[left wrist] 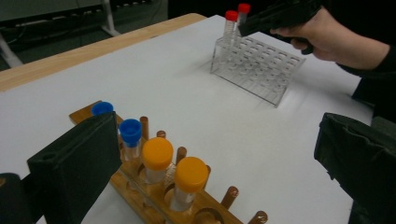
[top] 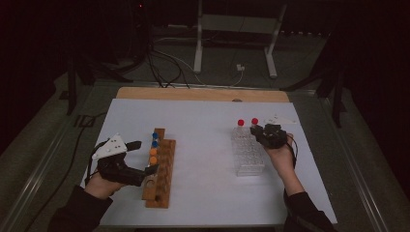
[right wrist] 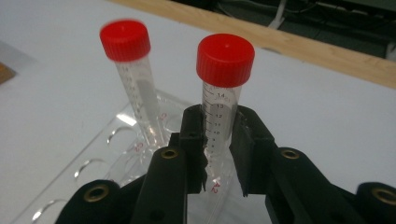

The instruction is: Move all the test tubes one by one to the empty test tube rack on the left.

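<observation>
My right claw is clenched on the nearer red-capped tube, which stands in the clear rack at its far end. If I pull off-vertical, the tube could bind and drag the light rack across the worktop. The second red-capped tube stands just beside it and could get knocked. My left claw sits released by the wooden rack.

Black tongs with brass-ringed screw holes, a grey three-cornered plate, trailing cables, dark sleeves.
</observation>
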A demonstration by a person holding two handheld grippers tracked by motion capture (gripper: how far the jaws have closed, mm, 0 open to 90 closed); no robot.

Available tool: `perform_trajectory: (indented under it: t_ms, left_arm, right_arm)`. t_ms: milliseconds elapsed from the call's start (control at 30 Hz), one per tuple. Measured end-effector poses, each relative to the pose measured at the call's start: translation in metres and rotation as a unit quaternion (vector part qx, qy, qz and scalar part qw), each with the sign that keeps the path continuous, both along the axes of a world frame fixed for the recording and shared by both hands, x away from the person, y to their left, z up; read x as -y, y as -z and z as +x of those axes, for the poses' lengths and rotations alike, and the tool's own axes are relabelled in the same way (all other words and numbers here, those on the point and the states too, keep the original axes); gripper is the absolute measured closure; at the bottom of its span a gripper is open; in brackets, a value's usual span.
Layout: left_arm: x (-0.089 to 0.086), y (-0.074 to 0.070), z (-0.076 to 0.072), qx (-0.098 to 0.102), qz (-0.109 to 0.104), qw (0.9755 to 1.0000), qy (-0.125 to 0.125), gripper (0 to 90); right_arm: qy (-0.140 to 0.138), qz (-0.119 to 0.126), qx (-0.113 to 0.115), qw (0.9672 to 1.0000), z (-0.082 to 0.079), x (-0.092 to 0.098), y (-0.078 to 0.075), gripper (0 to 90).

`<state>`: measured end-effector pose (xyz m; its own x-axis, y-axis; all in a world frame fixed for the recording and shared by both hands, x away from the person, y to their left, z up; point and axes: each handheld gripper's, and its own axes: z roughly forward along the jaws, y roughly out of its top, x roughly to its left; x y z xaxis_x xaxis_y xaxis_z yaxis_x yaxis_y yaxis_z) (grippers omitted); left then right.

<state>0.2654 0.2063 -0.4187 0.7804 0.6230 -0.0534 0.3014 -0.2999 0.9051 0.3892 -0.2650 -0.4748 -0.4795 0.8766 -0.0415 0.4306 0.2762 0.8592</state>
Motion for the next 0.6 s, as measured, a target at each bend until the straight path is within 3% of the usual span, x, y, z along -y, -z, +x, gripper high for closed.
perform_trajectory:
  t_ms: [300,467,600]
  left_arm:
    - [0.000,-0.001,0.000,0.000,0.002,1.0000,-0.002,1.3]
    - [-0.001,-0.001,0.000,0.000,0.001,1.0000,-0.002,1.3]
    - [0.000,-0.003,-0.001,0.002,0.000,1.0000,0.000,1.3]
  right_arm:
    - [0.003,0.016,0.035,0.9993,-0.012,0.004,-0.022,75.2]
    - [0.003,0.005,0.064,0.9979,-0.023,0.003,-0.038,75.2]
    - [-0.003,0.014,0.072,0.9973,-0.030,0.002,-0.049,75.2]
